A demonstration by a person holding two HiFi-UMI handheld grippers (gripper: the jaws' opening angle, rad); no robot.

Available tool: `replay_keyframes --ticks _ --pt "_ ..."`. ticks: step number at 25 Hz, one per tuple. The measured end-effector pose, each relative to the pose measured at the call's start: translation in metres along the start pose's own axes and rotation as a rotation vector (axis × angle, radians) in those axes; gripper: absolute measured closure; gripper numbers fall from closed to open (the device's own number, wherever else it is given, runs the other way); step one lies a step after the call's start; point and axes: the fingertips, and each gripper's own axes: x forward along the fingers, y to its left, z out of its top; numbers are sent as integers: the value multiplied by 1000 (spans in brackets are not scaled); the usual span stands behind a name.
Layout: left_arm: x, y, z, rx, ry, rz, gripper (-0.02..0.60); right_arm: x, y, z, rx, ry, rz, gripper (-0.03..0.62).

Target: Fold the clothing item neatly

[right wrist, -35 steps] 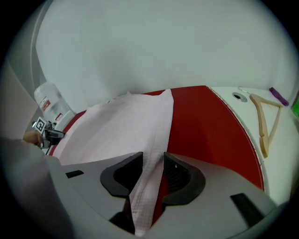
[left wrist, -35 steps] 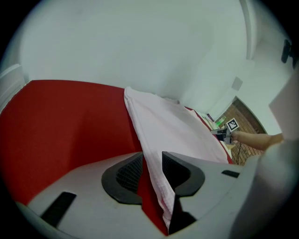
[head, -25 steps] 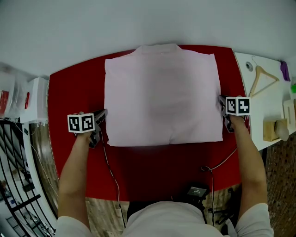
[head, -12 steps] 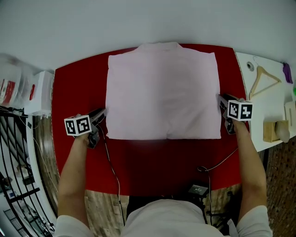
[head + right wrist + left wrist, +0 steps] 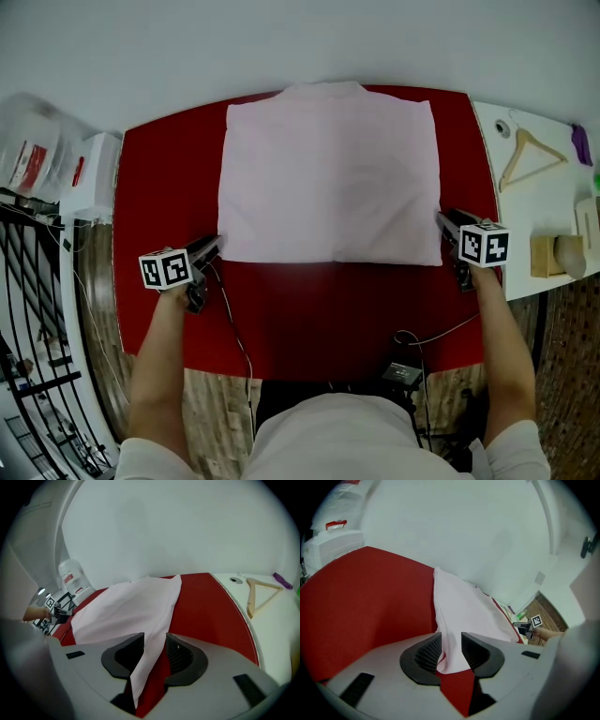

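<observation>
Left gripper point(image 5: 451, 648): the pads point(image 5: 429, 651) are standing apart, having just been opening. The near left corner of the pink shirt point(image 5: 459, 616) is lying loose in the gap and nothing is clamping it; red is showing under it.

Right gripper point(image 5: 154, 651): same story. Its pads point(image 5: 177, 653) are sitting apart after just opening further. The shirt's point(image 5: 126, 609) near right corner is draping between them, not pinched, with a red gap showing on the right side.

Head view: the left gripper point(image 5: 214, 242) is sitting at lower left and angling up-right, tips just beside the shirt's lower left corner. The right gripper point(image 5: 441, 217) is sitting at right of centre and angling up-left, tips at the shirt's right edge just above its lower right corner. Both marker cubes are facing up. Both forearms are coming in from the bottom corners of the frame and running nearly straight up it, both grippers tilting downward.

The shirt point(image 5: 328, 178) is lying flat and folded on the red table point(image 5: 319, 309), in the upper centre of the frame. The collar edge is pointing toward the top of the frame and the folded hem toward the person. The outline is looking near-square, slightly wider than tall, so the long axis is running left-right. The edges are sitting roughly square to the table.

A wooden hanger point(image 5: 525, 155) is lying on the white side surface point(image 5: 544, 202) at upper right, well apart from the shirt.
</observation>
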Motion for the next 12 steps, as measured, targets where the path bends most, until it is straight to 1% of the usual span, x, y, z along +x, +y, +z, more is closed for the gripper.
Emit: replay_keyframes --ticks 5,9,12 --pt "-7 4 -15 17 12 -11 472 -19 14 -40 42 24 -16 468" --pt "-10 8 -27 47 31 -32 472 -25 26 -57 70 21 -35 468" --pt "-5 -3 -43 68 57 -66 472 -29 30 -69 83 28 -48 468"
